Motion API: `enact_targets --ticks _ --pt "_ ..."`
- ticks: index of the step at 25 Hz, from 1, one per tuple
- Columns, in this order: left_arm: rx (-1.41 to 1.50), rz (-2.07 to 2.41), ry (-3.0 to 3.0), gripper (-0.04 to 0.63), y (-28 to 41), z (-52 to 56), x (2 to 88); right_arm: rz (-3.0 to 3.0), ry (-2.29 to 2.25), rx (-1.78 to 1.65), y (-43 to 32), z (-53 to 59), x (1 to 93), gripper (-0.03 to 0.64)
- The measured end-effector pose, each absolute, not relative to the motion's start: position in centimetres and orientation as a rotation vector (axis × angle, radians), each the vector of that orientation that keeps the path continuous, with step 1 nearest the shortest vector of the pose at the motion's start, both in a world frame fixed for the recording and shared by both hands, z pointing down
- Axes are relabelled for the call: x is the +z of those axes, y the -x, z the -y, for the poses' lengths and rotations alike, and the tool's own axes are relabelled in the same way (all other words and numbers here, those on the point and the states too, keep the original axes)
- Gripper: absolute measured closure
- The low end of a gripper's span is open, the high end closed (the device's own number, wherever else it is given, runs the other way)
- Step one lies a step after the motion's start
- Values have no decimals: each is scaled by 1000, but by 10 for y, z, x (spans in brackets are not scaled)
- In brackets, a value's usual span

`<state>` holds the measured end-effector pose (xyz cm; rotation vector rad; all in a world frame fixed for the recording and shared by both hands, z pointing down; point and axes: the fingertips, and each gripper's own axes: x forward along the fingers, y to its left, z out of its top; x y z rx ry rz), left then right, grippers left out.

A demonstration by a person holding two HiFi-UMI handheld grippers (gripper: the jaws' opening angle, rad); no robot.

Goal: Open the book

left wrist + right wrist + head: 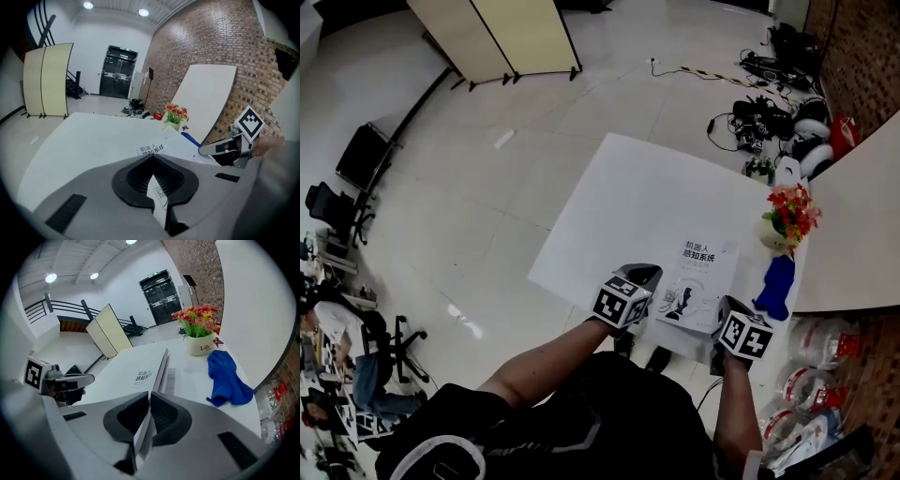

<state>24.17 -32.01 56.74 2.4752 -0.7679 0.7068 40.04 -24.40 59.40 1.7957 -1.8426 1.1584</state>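
Stretching forward from both claws at the near edge of the tabletop (619, 187), the book (701, 284) is being gripped twice: the left claw (157, 187) is clamping a white leaf of it, and the right claw (149, 416) is pinching its pages.

The left gripper (153, 164) has its jaws pressed together on a white edge of the book (161, 144), whose printed cover shows just beyond them at twelve o'clock, over the white table (75, 140). At one o'clock stand the flowers (175, 114), with a blue cloth (190, 139) near them. At three o'clock is the right gripper (206, 150), close to the book.
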Motion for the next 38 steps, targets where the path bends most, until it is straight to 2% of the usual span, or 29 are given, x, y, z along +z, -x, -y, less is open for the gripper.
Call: enact_targets --ticks 5,14,23,31,38 --pt "699 786 -2483 597 -241 314 560 1903 -1769 1061 -389 248 578 615" --pt "662 800 -2483 597 -216 318 552 1935 -1802 1133 -382 249 571 615" --pt "665 708 -2499 597 -191 336 559 1792 -1864 1238 -404 242 602 615" --pt "591 725 -2495 597 -166 354 552 2047 -1707 1257 -315 280 543 614" --pt "516 814 -2468 597 -106 384 543 2169 -1481 1246 -206 326 542 614"
